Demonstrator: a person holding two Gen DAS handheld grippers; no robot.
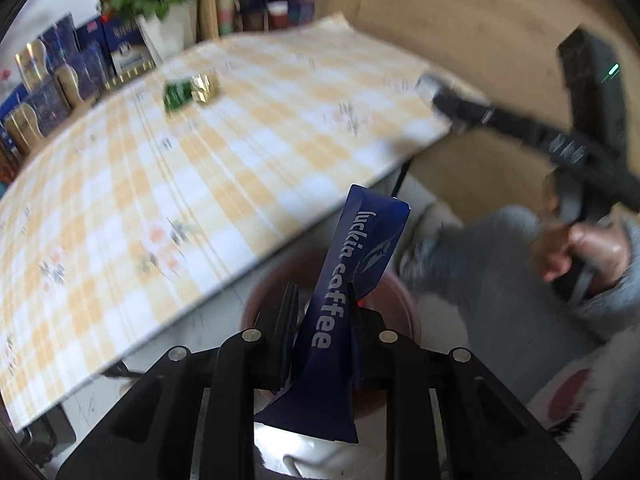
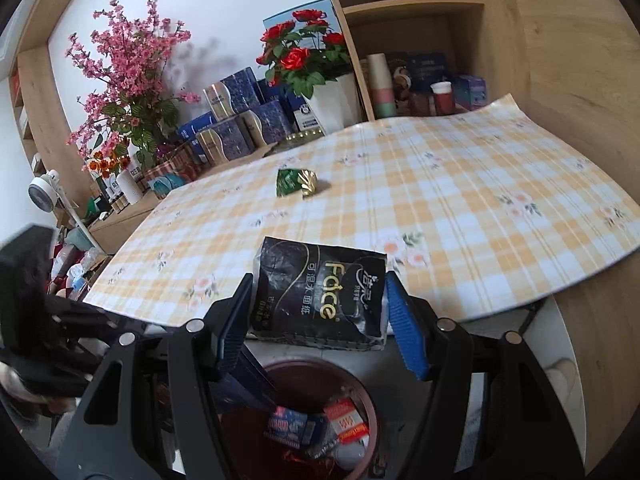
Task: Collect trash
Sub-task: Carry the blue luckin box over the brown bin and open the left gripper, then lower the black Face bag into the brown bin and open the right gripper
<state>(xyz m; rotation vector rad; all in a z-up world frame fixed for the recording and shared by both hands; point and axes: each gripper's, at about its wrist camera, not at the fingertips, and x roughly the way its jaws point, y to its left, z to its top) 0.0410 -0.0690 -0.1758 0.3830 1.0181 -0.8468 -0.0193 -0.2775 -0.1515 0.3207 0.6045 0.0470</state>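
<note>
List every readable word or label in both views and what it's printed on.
"luckin coffee": white letters on the blue sleeve clamped in the left hand-held gripper.
"Face": gold letters on the black tissue pack between the fingers of the right hand-held gripper; the Chinese lines beside it are too small to read reliably.
Blue boxes behind the table, the wrappers in the bin and the green wrapper: print too small or blurred.

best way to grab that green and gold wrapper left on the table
The green and gold wrapper lies crumpled and low on the tablecloth. Come from above, jaws straddling the raised gold end, which looks like the bulkiest part to pinch; the flat green end would likely slip.
</note>
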